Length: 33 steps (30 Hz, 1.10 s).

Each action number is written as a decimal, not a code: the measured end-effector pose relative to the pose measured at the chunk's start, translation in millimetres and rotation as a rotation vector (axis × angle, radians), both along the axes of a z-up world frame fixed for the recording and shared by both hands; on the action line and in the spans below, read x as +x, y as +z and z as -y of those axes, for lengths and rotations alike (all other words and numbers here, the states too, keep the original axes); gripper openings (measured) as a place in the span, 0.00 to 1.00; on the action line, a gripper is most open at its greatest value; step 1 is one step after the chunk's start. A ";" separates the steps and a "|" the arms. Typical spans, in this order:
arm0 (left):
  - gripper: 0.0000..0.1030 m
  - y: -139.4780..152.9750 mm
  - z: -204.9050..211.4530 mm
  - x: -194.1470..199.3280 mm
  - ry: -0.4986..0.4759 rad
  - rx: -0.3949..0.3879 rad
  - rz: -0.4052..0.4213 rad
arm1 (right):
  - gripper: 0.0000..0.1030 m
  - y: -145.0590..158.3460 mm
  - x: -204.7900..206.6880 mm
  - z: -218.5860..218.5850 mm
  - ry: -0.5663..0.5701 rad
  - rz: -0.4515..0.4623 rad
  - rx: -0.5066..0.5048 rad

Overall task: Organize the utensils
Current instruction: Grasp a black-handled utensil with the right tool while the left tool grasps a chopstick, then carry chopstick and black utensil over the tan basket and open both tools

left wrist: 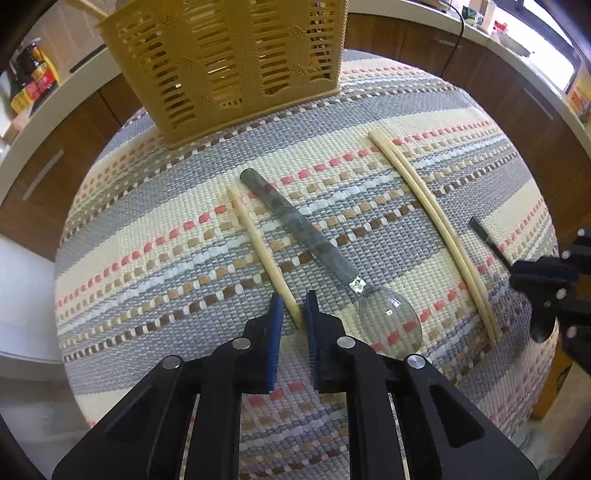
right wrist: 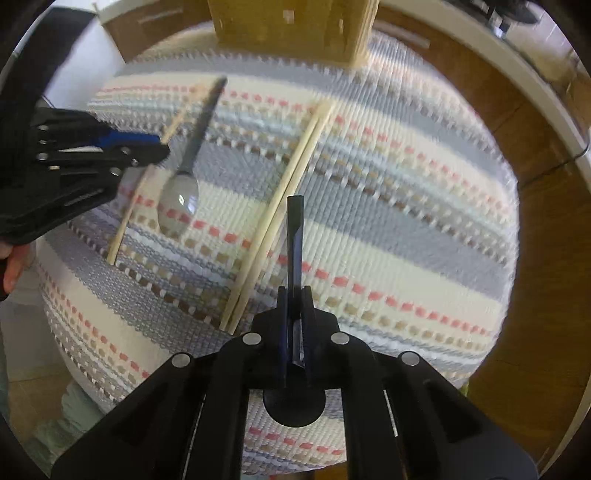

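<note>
A yellow slatted utensil basket stands at the far side of the striped woven mat. My left gripper is open, its jaws on either side of the near end of a single chopstick lying on the mat. A clear spoon with a grey handle lies just right of it. A pair of chopsticks lies further right. My right gripper is shut on a black spoon, held above the mat with its bowl towards the camera.
Wooden cabinets and a white counter ring the table. Bottles stand on the counter at far left. The basket also shows in the right wrist view, blurred.
</note>
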<state>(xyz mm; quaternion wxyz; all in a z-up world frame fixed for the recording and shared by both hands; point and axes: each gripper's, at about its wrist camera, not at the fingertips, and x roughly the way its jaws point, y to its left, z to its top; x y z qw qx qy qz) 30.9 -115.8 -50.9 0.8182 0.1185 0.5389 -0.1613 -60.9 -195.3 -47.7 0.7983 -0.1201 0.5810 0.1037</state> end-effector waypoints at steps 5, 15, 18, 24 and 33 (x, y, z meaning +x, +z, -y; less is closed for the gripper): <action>0.04 0.2 -9.5 -1.6 0.002 -0.047 -0.007 | 0.05 22.0 -11.2 15.4 -0.020 0.091 0.074; 0.04 52.4 -49.7 -31.5 0.041 -0.339 0.164 | 0.05 60.9 -13.8 52.0 -0.036 0.271 0.281; 0.04 87.9 -63.6 -37.7 0.042 -0.444 0.275 | 0.05 75.8 -7.1 52.6 -0.017 0.338 0.339; 0.04 159.6 -81.7 -33.1 0.056 -0.570 0.529 | 0.05 111.2 17.7 49.8 0.012 0.504 0.430; 0.04 207.7 -71.1 5.6 0.146 -0.582 0.824 | 0.05 162.5 84.9 51.6 0.013 0.681 0.525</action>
